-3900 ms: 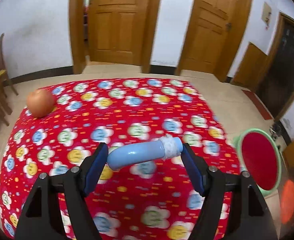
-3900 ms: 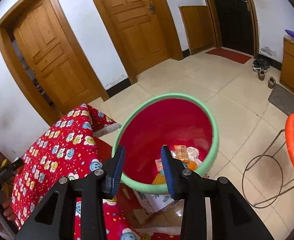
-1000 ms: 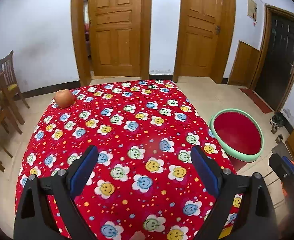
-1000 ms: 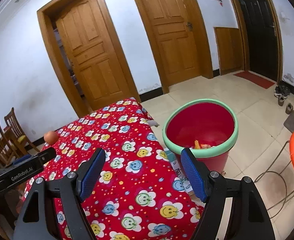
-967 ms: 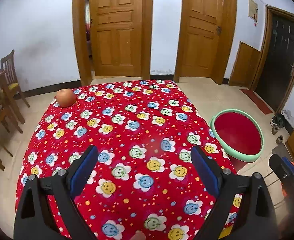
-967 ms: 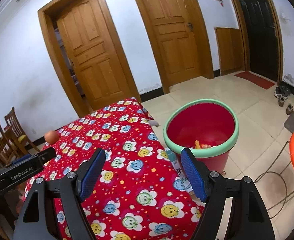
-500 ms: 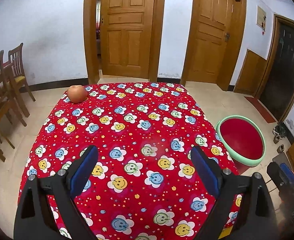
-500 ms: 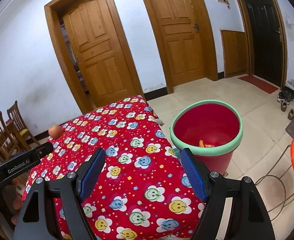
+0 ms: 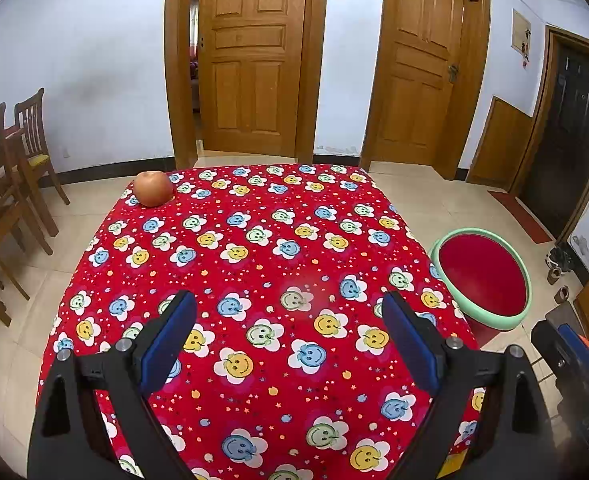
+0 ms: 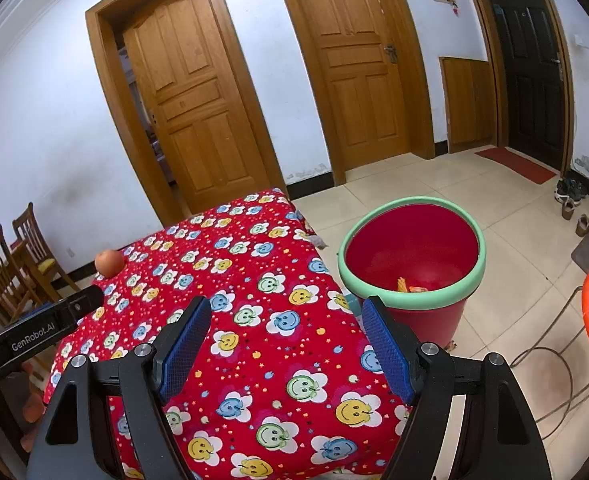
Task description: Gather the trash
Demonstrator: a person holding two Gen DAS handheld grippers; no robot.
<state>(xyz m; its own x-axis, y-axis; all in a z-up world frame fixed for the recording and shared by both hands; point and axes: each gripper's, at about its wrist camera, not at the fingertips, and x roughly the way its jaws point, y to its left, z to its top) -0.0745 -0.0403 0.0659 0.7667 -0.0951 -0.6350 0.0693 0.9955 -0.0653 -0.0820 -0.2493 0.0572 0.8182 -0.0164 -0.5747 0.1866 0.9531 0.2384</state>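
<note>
Hovering over table: left gripper wide, blue bottle gone; right gripper wide, empty; "GenRobot.AI" readable.

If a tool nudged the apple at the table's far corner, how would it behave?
The apple looks round and smooth, so it would probably roll. It sits near the tablecloth edge, so it might drop off. Likely firm enough for a grip.

Printed cloth tablecloth, glossy plastic bucket, varnished wooden doors.
</note>
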